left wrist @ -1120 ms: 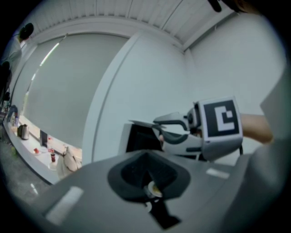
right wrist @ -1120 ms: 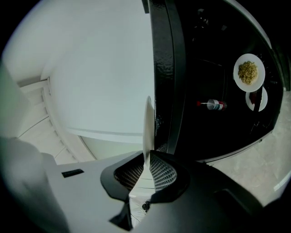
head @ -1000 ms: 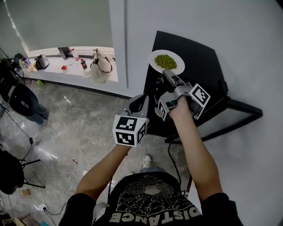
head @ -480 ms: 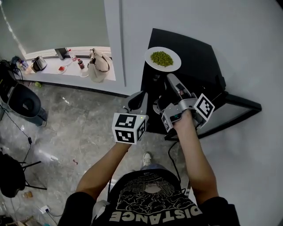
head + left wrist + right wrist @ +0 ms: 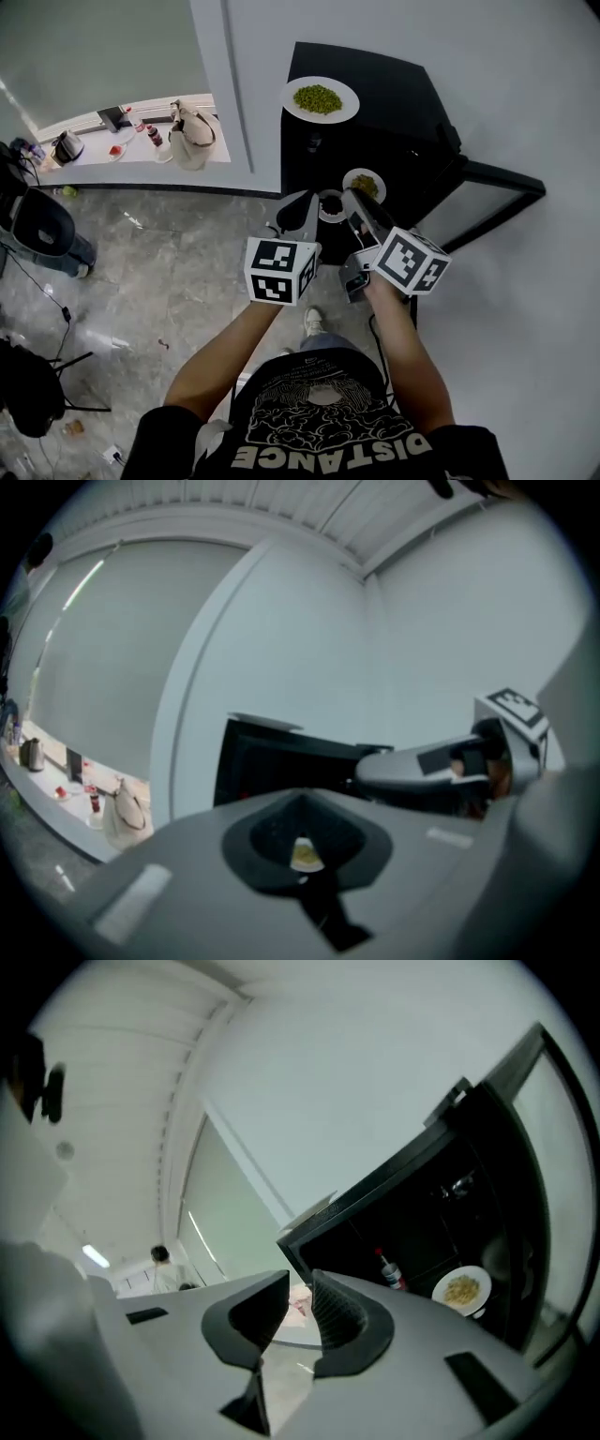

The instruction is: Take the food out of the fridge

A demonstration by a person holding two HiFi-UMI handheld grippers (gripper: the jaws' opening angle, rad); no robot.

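1. My right hand-held gripper [image 5: 300, 1285] is empty. Its jaws have just been closing a little and now stand partly apart, with nothing between the ribbed pads.
2. My left hand-held gripper [image 5: 303, 832] has its jaws together and holds nothing. It sits close beside the right one, on the side away from the fridge door [image 5: 498, 178].
3. Both point at the open front of the black fridge [image 5: 398, 98]. They are outside it and touch nothing.
4. Inside the fridge, a white plate of pale yellowish food [image 5: 364, 184] sits on a shelf. In the head view it lies just past the tip of my right hand-held gripper, clear of the jaws.
5. A bottle with a red cap [image 5: 390, 1273] stands in the fridge too, farther from the door than that plate.
6. A second white plate of green food [image 5: 319, 98] rests on top of the fridge, at the corner away from the door.
7. The fridge door is swung wide open.
8. On the fridge's side away from the door, a white counter [image 5: 94, 159] carries a beige bag [image 5: 192, 137] and a kettle [image 5: 66, 147].
9. Grey stone floor [image 5: 159, 253] lies in front of the fridge.
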